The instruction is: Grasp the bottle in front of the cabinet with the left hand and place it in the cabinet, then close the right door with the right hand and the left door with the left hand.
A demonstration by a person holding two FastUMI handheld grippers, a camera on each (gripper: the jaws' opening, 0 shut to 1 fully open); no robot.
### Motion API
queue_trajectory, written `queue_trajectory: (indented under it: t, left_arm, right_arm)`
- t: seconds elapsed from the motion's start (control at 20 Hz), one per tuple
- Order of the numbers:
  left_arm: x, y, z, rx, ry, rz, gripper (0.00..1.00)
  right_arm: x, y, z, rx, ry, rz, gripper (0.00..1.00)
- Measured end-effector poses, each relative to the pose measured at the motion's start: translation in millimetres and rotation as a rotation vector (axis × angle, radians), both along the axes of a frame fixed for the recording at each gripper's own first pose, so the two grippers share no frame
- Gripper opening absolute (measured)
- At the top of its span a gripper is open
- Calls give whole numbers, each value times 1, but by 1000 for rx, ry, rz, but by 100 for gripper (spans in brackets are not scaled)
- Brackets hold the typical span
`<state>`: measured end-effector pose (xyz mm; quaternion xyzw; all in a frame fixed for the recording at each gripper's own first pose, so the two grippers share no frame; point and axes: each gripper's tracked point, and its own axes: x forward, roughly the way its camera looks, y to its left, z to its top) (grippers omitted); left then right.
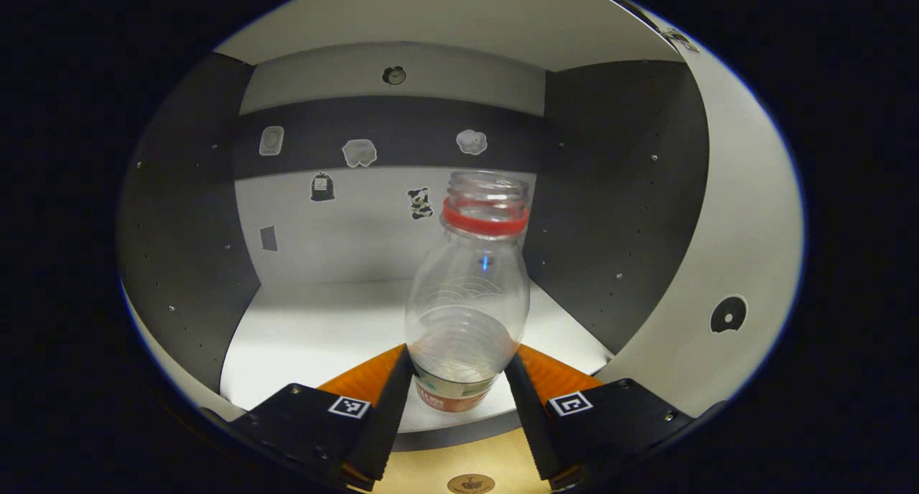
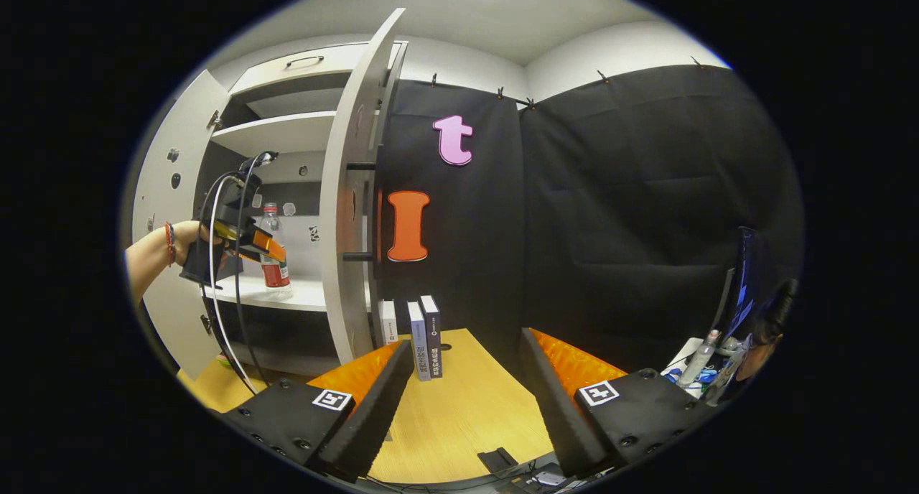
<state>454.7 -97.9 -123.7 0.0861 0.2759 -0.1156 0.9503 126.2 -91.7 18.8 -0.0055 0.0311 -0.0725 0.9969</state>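
A wooden surface [image 2: 467, 408] runs up to a pale cabinet [image 2: 287, 131] whose two doors stand open, with black cloth behind as the booth's wall. In the left gripper view, the left tool [image 1: 459, 379] reaches into the cabinet over its white shelf [image 1: 316, 329]. Its two fingers press on either side of the lower part of a clear bottle [image 1: 468, 293], gripping it. The bottle stands upright with a red ring at its neck, its base at or just above the front edge of the shelf; contact cannot be told. Small stickers [image 1: 359, 152] dot the back wall ahead of the tool. In the right gripper view, the right tool [image 2: 459, 379] hangs open over the surface, holding nothing. Three small boxes [image 2: 420, 336] stand just ahead of it, beside the right door [image 2: 352, 214]. Far to its left, a hand [image 2: 183, 243] holds the other tool at the bottle.
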Motion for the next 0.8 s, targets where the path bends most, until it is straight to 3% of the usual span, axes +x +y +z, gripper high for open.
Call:
queue_trajectory:
  t: [0.4, 0.65, 0.8]
  left_arm:
    - [6, 7, -1, 15, -8, 29, 80]
    - [2, 13, 7, 17, -34, 46, 95]
    - [-5, 12, 21, -14, -69, 67, 95]
  right_arm:
    - [13, 2, -2, -4, 8, 17, 99]
    - [21, 8, -3, -6, 14, 40, 99]
    - [21, 13, -4, -5, 17, 51, 99]
